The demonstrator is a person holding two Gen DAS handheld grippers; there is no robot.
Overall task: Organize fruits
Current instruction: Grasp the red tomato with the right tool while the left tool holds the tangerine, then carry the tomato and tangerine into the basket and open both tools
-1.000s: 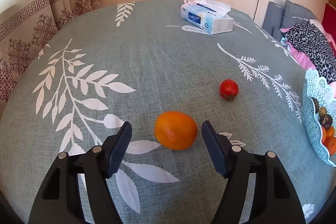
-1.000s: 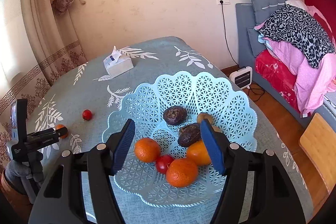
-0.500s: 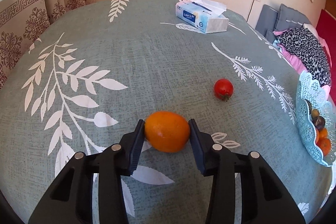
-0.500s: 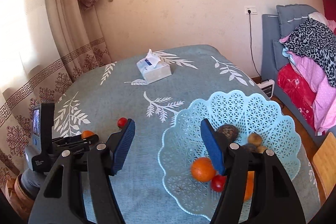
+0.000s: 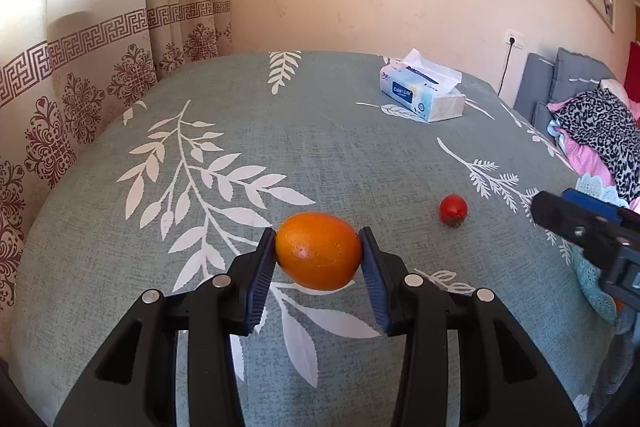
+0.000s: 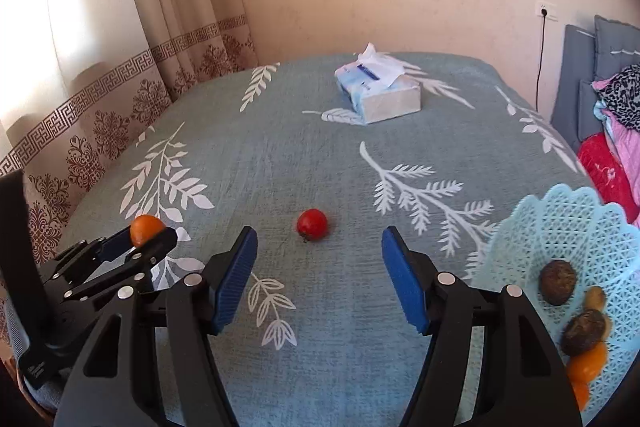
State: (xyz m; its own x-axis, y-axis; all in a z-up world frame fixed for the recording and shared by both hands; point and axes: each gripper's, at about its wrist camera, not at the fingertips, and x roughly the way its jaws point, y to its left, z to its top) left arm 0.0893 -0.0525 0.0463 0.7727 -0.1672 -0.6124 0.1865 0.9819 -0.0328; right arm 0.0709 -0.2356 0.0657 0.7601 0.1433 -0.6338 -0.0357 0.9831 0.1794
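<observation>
The left gripper [image 5: 319, 254] pinches a round orange fruit [image 5: 318, 250] just above the grey-green leaf-print tablecloth [image 5: 280, 131]. The right gripper [image 6: 316, 277] stands spread and empty; beyond it lies a small red tomato [image 6: 312, 223], farther back a blue-white tissue pack [image 6: 380, 94].

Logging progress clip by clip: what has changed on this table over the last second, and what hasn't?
The left tool closed on the orange, which had lain between its open jaws, and now holds it off the cloth. The right tool, jaws open and empty, swung from over the basket to face the small red fruit. That fruit, the tissue box and the basket's contents stayed put.
</observation>
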